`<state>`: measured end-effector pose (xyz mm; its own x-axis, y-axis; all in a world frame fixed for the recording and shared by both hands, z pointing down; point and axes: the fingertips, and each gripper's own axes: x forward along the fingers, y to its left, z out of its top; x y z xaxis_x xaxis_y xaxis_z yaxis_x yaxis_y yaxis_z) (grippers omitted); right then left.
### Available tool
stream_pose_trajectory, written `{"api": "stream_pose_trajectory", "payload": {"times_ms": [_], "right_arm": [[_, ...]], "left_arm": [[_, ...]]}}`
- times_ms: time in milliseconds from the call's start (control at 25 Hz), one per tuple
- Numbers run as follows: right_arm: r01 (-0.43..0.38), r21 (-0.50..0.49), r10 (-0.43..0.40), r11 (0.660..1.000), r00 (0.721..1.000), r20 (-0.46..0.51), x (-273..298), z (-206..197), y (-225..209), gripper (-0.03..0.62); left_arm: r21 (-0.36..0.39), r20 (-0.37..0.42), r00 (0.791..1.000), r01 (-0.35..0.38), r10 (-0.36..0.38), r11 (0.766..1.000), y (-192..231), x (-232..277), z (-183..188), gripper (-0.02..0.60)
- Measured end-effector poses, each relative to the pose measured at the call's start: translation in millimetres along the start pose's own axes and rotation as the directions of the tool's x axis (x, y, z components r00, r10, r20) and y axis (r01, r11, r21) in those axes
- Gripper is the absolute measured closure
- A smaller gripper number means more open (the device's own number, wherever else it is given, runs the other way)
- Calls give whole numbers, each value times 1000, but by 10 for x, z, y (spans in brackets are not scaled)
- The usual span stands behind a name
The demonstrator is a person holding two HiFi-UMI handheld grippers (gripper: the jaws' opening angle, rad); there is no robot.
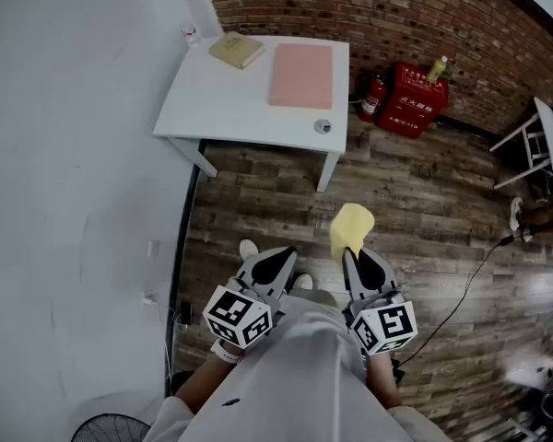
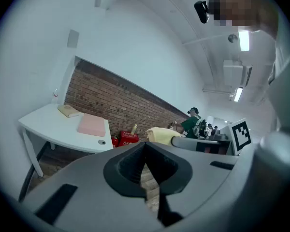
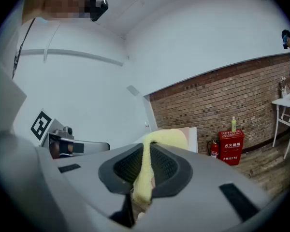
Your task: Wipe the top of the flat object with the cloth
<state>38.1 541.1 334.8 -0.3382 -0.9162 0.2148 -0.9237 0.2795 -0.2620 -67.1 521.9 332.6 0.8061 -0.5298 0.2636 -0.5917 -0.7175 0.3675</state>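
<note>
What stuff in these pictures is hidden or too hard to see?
- Head view: the small round thing on the white table is too small to identify.
- Head view: the fan is cut off by the bottom edge.
- Head view: the pink flat object is too far away to show any dirt.
- Right gripper view: the yellow cloth, clamped in the right gripper, hides most of the table.

White table (image 1: pixel 221 109) far left against brick wall (image 1: pixel 396 7), tan book (image 1: pixel 237 49) on its far edge. Red box (image 1: pixel 413 104) and extinguisher (image 1: pixel 370 99) on floor just right.
</note>
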Motion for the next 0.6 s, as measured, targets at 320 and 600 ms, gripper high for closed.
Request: {"api": "stream_pose_trajectory", "payload": {"times_ms": [320, 600], "right_arm": [[11, -13, -11, 1000, 999, 31, -104, 2, -122, 549], [26, 6, -26, 1000, 999, 47, -116, -16, -199, 546]], "left_arm": [[35, -3, 1000, 3, -3, 999, -105, 116, 5, 563], [48, -34, 999, 25, -23, 999, -41, 235, 5, 563]]}}
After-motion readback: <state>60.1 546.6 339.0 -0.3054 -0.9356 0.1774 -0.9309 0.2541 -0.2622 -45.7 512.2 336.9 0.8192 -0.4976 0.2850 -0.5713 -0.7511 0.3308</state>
